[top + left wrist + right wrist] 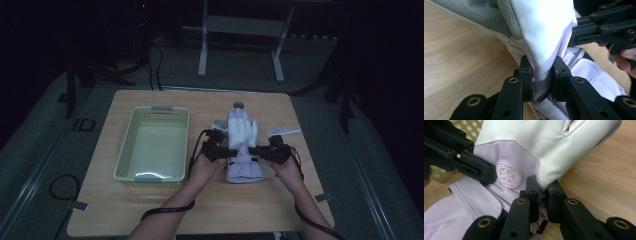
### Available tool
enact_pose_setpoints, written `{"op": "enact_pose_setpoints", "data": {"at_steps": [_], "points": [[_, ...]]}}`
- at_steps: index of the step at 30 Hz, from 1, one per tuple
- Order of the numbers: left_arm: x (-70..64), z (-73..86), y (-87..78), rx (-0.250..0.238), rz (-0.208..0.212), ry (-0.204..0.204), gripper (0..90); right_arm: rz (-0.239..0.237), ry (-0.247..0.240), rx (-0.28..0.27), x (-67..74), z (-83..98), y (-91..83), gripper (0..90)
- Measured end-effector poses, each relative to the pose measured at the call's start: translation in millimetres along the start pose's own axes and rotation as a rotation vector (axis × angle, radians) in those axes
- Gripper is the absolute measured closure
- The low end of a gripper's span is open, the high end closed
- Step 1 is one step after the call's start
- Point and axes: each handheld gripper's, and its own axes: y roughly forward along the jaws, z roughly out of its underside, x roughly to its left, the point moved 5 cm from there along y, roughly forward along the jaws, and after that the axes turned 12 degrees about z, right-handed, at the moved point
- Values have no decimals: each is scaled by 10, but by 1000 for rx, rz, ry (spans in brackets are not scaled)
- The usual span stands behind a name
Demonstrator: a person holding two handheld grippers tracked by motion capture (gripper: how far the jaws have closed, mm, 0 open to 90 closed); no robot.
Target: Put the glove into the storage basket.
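Note:
A white and pale lilac winter glove lies flat in the middle of the wooden table, fingers pointing away from the person. My left gripper is shut on the glove's left wrist edge; in the left gripper view the white and lilac fabric is pinched between the jaws. My right gripper is shut on the right wrist edge, where the glove carries a round snowflake badge. The other gripper grips the far side of the wrist.
An empty pale green plastic basket stands left of the glove. A small round grey object lies beyond the glove's fingertips. A white metal frame stands on the floor behind the table.

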Motion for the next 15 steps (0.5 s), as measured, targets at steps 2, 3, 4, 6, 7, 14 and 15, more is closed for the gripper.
{"op": "enact_pose_setpoints", "data": {"at_steps": [2,3,4,6,7,14,15], "points": [[-50,-57,-95,15,-1,25,748,-5,-8,-7,30,-51,-42,820],[-66,-77,-120,14,-1,28,748,-4,-13,-12,45,-73,-61,821],[-66,-77,-120,14,-1,28,749,-3,-15,-18,61,-97,-80,821],[-92,-115,-179,12,-3,42,749,-6,-16,-32,82,-149,-116,820],[-113,-152,-241,12,0,50,749,-9,-17,-38,93,-175,-132,821],[-154,-246,-470,0,13,76,748,-19,-31,-71,208,-362,-218,820],[-155,-256,-504,-7,15,73,748,-23,-27,-74,225,-391,-226,820]]}}
